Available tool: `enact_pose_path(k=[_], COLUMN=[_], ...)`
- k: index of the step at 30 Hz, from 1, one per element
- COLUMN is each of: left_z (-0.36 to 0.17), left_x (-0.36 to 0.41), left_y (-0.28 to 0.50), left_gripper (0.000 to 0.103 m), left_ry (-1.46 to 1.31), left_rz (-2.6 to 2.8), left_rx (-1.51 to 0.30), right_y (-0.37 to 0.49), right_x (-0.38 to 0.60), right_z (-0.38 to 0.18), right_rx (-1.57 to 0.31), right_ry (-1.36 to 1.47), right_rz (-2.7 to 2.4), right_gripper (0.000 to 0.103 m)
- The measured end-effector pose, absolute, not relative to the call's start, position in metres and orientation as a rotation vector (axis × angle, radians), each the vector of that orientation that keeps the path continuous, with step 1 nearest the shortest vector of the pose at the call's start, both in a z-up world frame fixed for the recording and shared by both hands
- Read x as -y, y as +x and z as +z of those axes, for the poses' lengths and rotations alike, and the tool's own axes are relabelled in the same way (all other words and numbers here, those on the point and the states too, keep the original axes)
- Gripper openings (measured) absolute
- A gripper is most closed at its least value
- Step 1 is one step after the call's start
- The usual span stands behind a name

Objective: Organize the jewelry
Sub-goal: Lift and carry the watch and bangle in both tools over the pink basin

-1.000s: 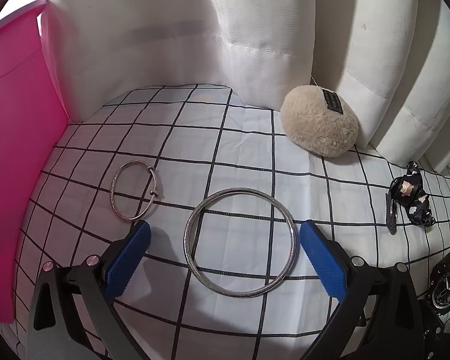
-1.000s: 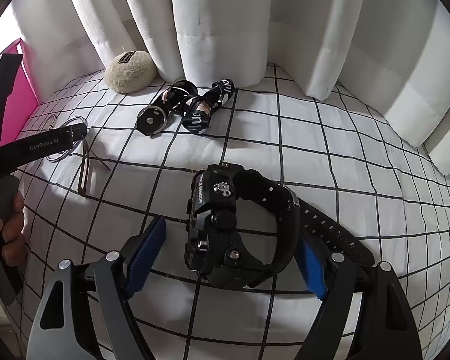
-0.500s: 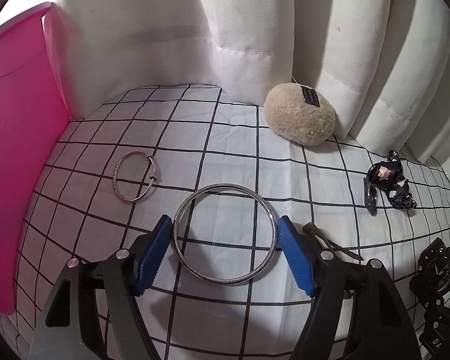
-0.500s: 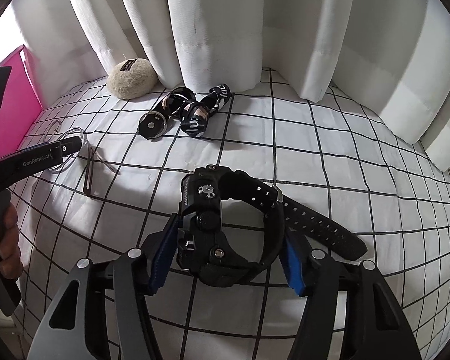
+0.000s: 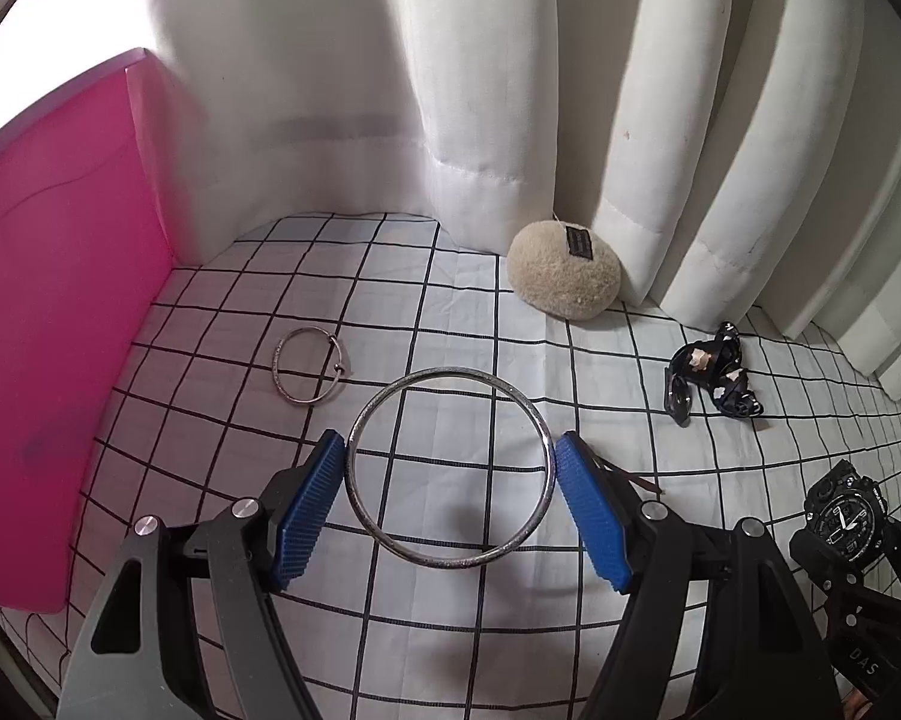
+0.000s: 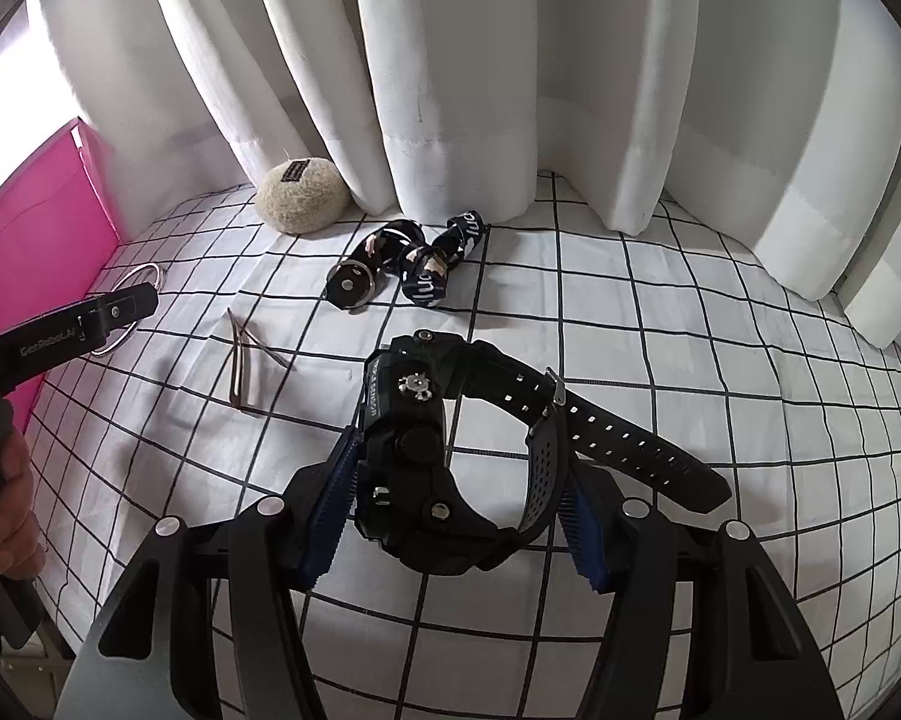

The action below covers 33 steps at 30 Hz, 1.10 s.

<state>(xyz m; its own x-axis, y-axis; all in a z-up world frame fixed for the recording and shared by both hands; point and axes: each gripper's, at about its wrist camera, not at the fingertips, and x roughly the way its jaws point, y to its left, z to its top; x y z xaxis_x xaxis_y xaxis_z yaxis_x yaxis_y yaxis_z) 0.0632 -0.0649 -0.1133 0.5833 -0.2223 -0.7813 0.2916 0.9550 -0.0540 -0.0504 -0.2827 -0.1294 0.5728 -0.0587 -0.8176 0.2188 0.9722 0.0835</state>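
Observation:
My left gripper [image 5: 449, 441] is shut on a large silver bangle [image 5: 450, 558], its blue pads pressing the ring's two sides, and holds it above the checked cloth [image 5: 450, 312]. A smaller silver bangle [image 5: 309, 365] lies on the cloth to its left. In the right wrist view my right gripper [image 6: 459, 462] is shut on a chunky black watch [image 6: 414, 450], whose strap tail [image 6: 642, 450] sticks out to the right. That watch also shows at the lower right of the left wrist view [image 5: 843, 519].
A pink box [image 5: 48, 330] stands along the left edge. A beige plush ball [image 5: 563, 278] rests against the white curtain [image 5: 480, 90]. A black patterned strap with a round disc [image 6: 408, 267] and a brown hair clip [image 6: 243, 360] lie on the cloth. A hand [image 6: 6, 498] holds the left gripper's handle.
Both grippers closed, the left on the large bangle and the right on the black watch. Both then rose, lifting the bangle and the watch off the cloth.

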Motion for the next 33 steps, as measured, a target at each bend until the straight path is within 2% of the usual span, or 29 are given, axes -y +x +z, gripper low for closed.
enact_pose_path(k=[9,17,25,33], left_z=[-0.075,-0.016,0.042,0.07], left_x=[0.047,0.009,-0.056,-0.144], left_y=[0.056,0.045,0.042,0.046], left_gripper=[0.07,0.07,0.07,0.07], left_ry=[0.072,0.017,-0.021,-0.052], left_rz=[-0.288,-0.259,-0.155,0.019], left_rx=[-0.855,-0.758,-0.651,-0.617], right_y=[-0.05,-0.037,-0.003,0.045], right_x=[0.265,0.232,0.168,0.072], right_z=[-0.086,-0.029,0.027,0.06], right_rx=[-0.878,-0.777,-0.658,-0.598], right_ry=[0.157,0.085,0.035,0.001], right_rz=[-0.121,-0.041,0.119,0.335], right_gripper=[0.059,0.059,0.059,0.059])
